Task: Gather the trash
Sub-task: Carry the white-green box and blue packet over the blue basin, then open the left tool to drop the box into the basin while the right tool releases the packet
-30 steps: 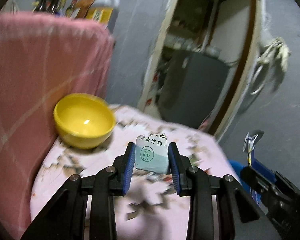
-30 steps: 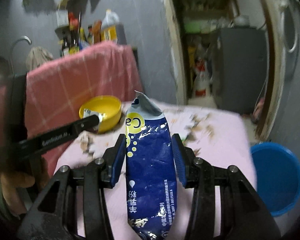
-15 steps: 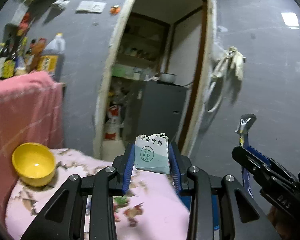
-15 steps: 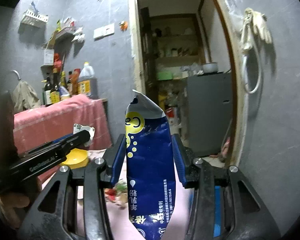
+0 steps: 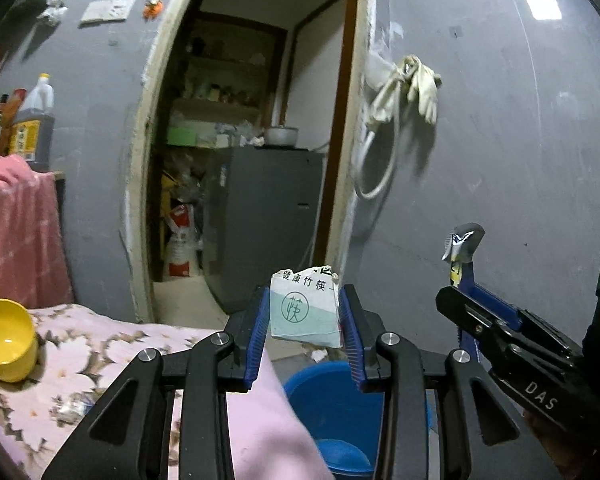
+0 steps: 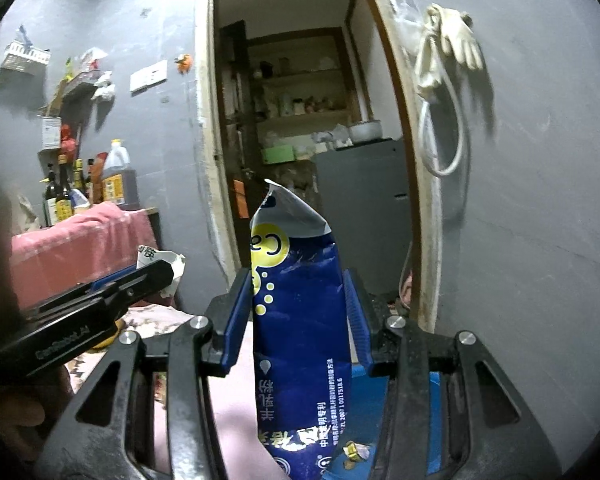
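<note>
My left gripper (image 5: 305,312) is shut on a torn white-and-green chopstick wrapper (image 5: 303,307), held in the air above the blue bucket (image 5: 336,412) on the floor. My right gripper (image 6: 297,300) is shut on a tall blue foil packet (image 6: 300,328) with a yellow circle, held upright over the same bucket (image 6: 364,408). The right gripper also shows at the right of the left wrist view (image 5: 466,280), and the left gripper at the left of the right wrist view (image 6: 168,270).
A table with a pink flowered cloth (image 5: 112,352) lies lower left, with a yellow bowl (image 5: 6,340) on it. A small wrapper (image 6: 356,450) lies in the bucket. An open doorway (image 5: 256,160) with a grey cabinet is ahead. Gloves and a hose (image 5: 404,92) hang on the grey wall.
Both grippers have swung right and away from the table with their trash. The bowl has slid to the far left, and the blue bucket now lies below the fingers.
</note>
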The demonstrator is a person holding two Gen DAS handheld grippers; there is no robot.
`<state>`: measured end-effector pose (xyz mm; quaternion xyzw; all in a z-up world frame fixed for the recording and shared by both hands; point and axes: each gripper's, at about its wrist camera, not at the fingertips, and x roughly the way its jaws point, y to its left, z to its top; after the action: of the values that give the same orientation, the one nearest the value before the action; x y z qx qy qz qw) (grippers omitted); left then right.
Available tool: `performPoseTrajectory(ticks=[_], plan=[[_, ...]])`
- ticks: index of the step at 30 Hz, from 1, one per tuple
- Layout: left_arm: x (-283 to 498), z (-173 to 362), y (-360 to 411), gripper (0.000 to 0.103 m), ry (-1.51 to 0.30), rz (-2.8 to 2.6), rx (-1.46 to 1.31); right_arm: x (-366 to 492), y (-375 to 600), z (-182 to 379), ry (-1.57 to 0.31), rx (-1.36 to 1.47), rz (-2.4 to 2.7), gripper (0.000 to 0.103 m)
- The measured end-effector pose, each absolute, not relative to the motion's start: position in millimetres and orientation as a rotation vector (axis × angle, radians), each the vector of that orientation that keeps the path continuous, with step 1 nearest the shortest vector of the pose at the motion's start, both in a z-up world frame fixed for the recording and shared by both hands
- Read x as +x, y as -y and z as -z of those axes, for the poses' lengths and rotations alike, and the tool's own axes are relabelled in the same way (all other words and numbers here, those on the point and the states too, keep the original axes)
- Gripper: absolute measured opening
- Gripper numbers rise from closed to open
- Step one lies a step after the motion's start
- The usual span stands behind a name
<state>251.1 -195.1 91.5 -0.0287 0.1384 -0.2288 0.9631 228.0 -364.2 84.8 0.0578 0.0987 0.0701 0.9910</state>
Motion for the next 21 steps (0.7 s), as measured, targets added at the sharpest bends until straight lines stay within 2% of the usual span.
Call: performPoseTrajectory(ticks=[21], plan=[[311.2,-3.1,276.8,0.032,-0.557,0.518,0.063,273.8,427.8,-2.0,-0.382,0.205,-0.061,0.053]])
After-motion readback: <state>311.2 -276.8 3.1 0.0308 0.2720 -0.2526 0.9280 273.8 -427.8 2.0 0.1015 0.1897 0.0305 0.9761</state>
